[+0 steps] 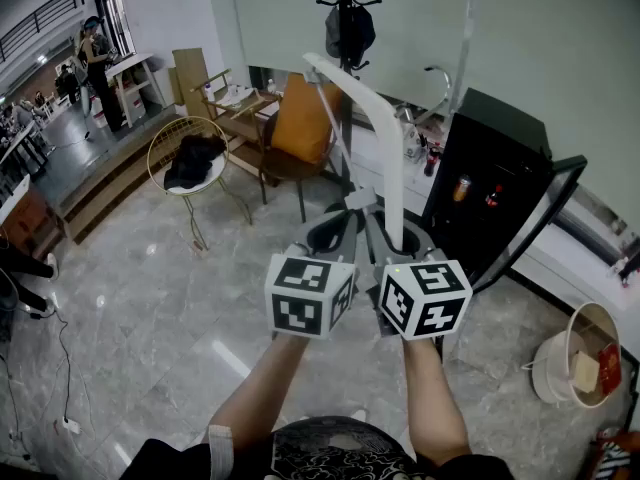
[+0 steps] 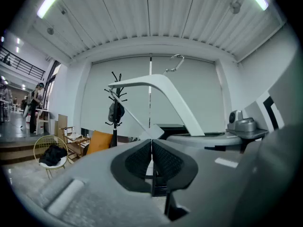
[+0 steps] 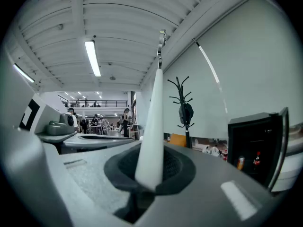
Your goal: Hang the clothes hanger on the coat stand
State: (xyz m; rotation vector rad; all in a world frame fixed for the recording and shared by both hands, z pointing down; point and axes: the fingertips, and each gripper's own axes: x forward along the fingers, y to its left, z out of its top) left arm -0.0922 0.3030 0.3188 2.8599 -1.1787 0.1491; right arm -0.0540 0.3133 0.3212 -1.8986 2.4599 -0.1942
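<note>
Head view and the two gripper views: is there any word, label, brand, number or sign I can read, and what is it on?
No text can be read in any view.
Left cube, right cube: black-and-white square patterns, no letters.
Bottles in the cabinet: labels too small.
Red pack in the bin: print too blurred.
Hanger: plain white, no print.

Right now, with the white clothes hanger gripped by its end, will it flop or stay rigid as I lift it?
Probably rigid: the clothes hanger holds its curved arch with the right gripper clamped on just its tip. Likely light for its size, being slim and plastic-looking. Its smooth surface might slip or twist in the pads.
</note>
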